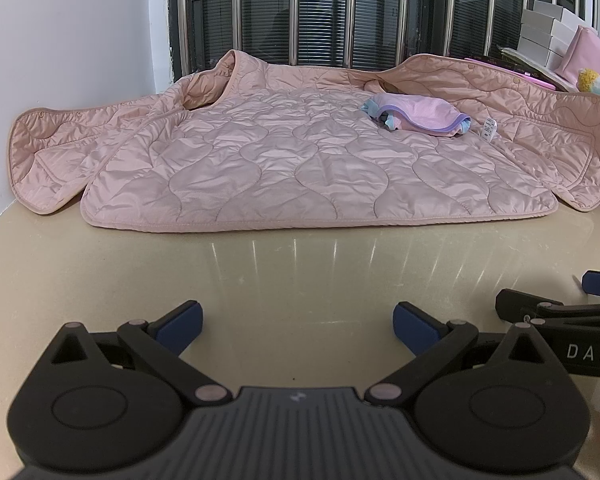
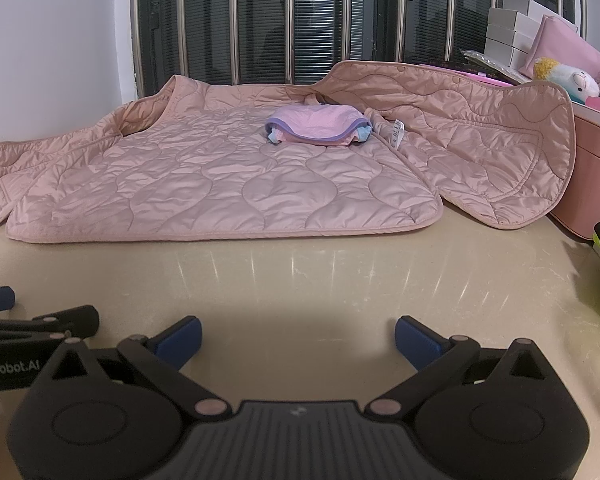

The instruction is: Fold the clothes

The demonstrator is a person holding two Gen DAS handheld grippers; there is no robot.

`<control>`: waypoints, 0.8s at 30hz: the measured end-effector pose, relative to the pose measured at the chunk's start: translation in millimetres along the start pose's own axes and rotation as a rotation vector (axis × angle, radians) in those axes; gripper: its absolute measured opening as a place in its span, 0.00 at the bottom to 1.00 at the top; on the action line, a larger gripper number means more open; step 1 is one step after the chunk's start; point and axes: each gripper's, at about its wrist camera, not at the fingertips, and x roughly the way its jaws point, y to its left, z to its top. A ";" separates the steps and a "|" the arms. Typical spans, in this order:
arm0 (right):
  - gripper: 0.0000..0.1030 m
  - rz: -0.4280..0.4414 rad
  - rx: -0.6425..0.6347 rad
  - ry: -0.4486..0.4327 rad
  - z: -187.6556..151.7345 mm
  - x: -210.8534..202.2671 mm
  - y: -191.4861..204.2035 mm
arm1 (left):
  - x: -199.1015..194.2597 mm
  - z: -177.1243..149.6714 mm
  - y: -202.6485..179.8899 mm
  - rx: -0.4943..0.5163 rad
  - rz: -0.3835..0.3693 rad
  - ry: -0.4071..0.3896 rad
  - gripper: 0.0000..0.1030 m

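A pink quilted jacket (image 1: 284, 160) lies spread open and flat on the counter, well ahead of both pairs of wide-open jaws, lining side up, its near hem running straight across. Its two front panels are flung out to either side, the right one (image 2: 500, 148) propped up against things behind it. A small folded garment (image 1: 416, 114), pink with purple trim and a bit of blue, sits on the jacket, ahead and to the right.

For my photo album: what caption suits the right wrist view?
Open right claw waits over the beige table, facing a spread pink quilted jacket topped with small folded clothes.
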 end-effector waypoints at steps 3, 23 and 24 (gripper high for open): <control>1.00 0.002 0.002 0.000 -0.4 0.2 0.0 | -0.2 -0.1 -0.3 0.000 0.000 -0.002 0.99; 1.00 0.003 -0.060 -0.026 6.7 -2.8 -0.1 | -6.8 20.1 3.6 -0.016 0.032 -0.005 1.00; 1.00 -0.006 -0.081 -0.059 11.8 -5.8 -1.1 | -7.6 27.5 4.4 -0.034 0.021 -0.017 1.00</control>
